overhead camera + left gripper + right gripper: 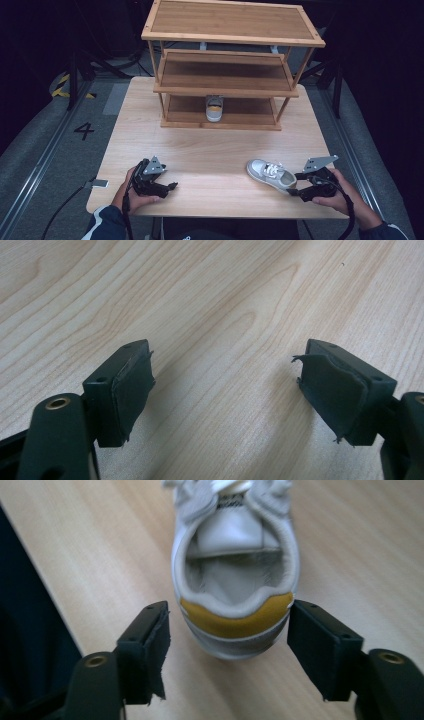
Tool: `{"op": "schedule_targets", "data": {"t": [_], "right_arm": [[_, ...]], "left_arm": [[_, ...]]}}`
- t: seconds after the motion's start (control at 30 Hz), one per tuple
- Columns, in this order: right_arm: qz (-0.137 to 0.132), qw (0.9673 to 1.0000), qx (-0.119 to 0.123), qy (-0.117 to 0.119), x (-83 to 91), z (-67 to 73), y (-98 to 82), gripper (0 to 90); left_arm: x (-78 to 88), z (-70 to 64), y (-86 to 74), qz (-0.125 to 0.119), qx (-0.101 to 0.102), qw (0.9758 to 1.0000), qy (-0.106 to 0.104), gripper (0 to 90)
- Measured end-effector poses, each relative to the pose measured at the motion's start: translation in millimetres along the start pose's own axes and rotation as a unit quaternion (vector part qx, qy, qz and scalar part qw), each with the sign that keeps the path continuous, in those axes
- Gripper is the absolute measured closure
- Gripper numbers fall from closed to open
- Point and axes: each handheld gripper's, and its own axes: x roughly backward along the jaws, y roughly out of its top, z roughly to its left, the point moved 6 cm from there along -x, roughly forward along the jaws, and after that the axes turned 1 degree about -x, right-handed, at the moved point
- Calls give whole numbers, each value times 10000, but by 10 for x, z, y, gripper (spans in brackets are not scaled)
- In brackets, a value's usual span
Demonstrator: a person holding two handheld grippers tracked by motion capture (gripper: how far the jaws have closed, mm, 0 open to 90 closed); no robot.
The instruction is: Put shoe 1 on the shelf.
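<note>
White sneaker [235, 580] lies on tabletop [210, 160] near its right front edge. Right hand-held gripper [227, 645] spread, jaws flanking the yellow-tabbed heel, pads not pressing. Left hand-held gripper [225, 390] spread, nothing between jaws, resting low over bare tabletop at front left.

High view looks down over the table [210, 150]; tongs cameras sit close above its wood.

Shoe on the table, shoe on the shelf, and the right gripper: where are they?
Shoe on the table [270, 175], high view, on its laces.
Shoe on the shelf [214, 109], high view, on its heel.
Right gripper [227, 647], right gripper view, between its open jaws at the heel.
</note>
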Motion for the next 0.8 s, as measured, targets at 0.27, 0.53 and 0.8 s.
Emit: {"op": "schedule_targets", "data": {"t": [0.27,0.53,0.8], "right_arm": [[25,9985,327,443,5,184,-83,378],[-113,9928,788,890,-60,489,-14,500],[-226,9885,1006,1108,-192,700,150,539]], "left_arm": [[0,1,0,1,-4,10000,-3,216],[0,0,0,1,-3,10000,-1,216],[0,1,0,0,-3,10000,-1,216]]}}
